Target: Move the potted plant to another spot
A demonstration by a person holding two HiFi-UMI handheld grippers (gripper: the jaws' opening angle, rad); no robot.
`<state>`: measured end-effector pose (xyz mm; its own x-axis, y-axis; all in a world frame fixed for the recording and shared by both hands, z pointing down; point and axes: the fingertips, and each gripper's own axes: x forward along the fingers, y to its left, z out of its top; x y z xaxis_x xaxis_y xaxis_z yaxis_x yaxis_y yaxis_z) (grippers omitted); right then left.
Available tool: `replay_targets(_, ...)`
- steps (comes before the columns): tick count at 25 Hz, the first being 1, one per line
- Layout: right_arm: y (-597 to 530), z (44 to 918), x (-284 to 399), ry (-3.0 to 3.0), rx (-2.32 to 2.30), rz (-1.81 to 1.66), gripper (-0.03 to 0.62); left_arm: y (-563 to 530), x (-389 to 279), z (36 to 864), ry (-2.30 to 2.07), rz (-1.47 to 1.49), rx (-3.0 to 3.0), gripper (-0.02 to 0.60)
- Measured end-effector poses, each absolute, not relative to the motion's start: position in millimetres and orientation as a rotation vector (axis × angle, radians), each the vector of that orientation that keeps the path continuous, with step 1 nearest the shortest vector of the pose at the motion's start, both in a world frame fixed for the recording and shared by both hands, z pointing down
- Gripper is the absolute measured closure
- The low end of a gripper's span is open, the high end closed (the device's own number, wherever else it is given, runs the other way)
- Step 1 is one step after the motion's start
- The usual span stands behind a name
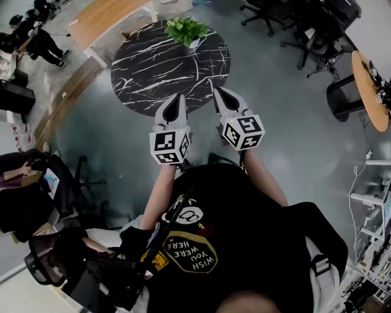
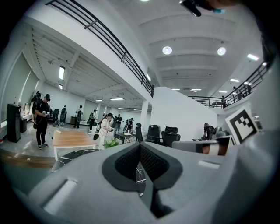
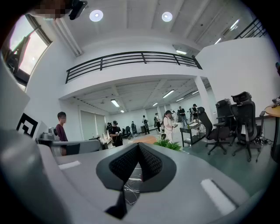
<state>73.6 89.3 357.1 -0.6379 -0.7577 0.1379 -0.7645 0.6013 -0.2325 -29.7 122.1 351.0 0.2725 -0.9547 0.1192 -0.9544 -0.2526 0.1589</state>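
The potted plant [image 1: 187,30], leafy green in a small white pot, stands at the far edge of a round black marble table [image 1: 153,73]. Both grippers hover side by side over the table's near edge, well short of the plant. My left gripper [image 1: 178,98] is shut with nothing in it, and my right gripper [image 1: 217,92] is shut and empty too. In the left gripper view the plant [image 2: 112,143] peeks over the closed left gripper [image 2: 141,146]. In the right gripper view the plant [image 3: 169,144] lies just right of the closed right gripper [image 3: 138,146].
A long wooden table [image 1: 107,18] stands beyond the marble one. Black office chairs [image 1: 269,12] fill the back right, and a round wooden table [image 1: 369,85] sits at the right edge. People [image 1: 36,36] stand at the far left. A chair [image 1: 67,183] is at my left.
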Motion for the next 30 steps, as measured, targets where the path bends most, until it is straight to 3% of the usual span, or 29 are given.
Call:
replay_targets(17, 85, 362, 63, -2.814, 1.317, 0.468, 0.591, 118, -47, 359, -1.797, -0.017, 2.304, 0.578)
replay_targets(25, 70, 375, 38, -2.788, 1.338, 0.505, 0.526, 107, -81, 370, -1.775, -0.002, 2.293, 0.577)
replay_targets(30, 64, 380, 19, -2.762, 1.394, 0.479, 0.556, 100, -97, 371, -1.708, -0.002, 2.343, 0.578)
